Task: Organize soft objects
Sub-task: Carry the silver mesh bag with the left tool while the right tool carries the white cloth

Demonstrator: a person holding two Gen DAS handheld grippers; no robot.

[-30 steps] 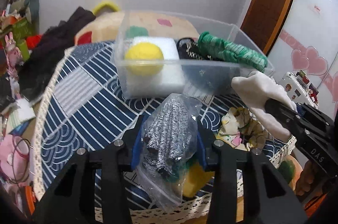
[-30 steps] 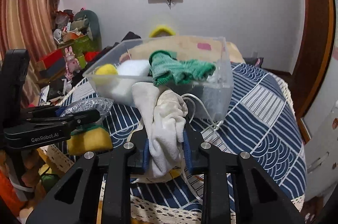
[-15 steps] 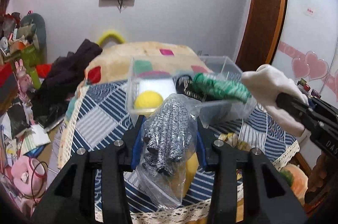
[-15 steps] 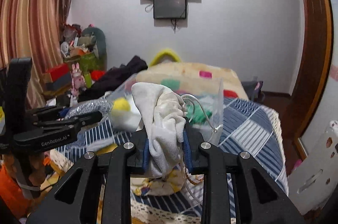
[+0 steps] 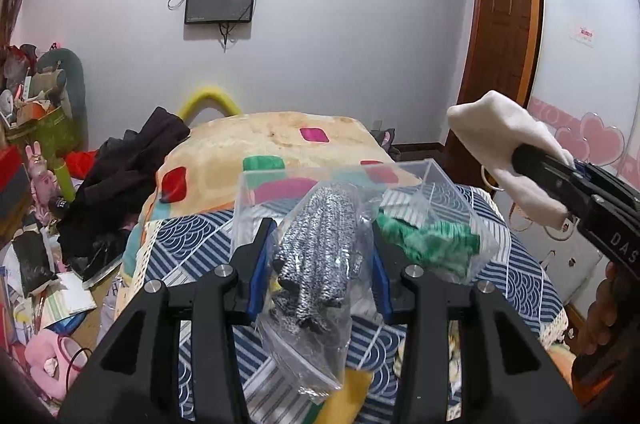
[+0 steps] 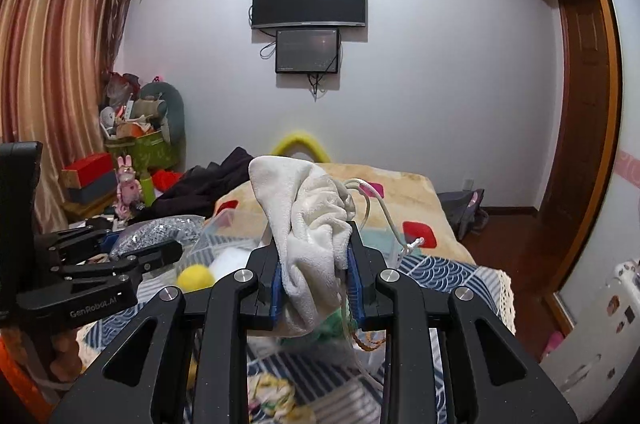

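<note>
My left gripper [image 5: 318,256] is shut on a clear plastic bag holding a steel-wool scrubber [image 5: 320,256], raised above the table. My right gripper [image 6: 314,264] is shut on a bunched white cloth [image 6: 308,224] with a thin white cord hanging from it; the cloth also shows at the right of the left wrist view [image 5: 504,148]. A clear plastic box [image 5: 432,180] sits on the blue patterned tablecloth [image 5: 180,248] beyond both grippers. It holds a green knitted item [image 5: 428,244], a yellow ball [image 6: 196,276] and a white sponge [image 6: 230,262].
A yellow sponge [image 5: 356,396] and a patterned cloth [image 6: 272,392] lie on the table under the grippers. A bed with a patchwork blanket [image 5: 280,140] and dark clothes [image 5: 120,180] stands behind. Clutter fills the floor at left. A door [image 5: 500,64] is at right.
Both grippers have lifted and tilted upward with their loads. The box and table have dropped low in both views and the wall screens have come into sight.
</note>
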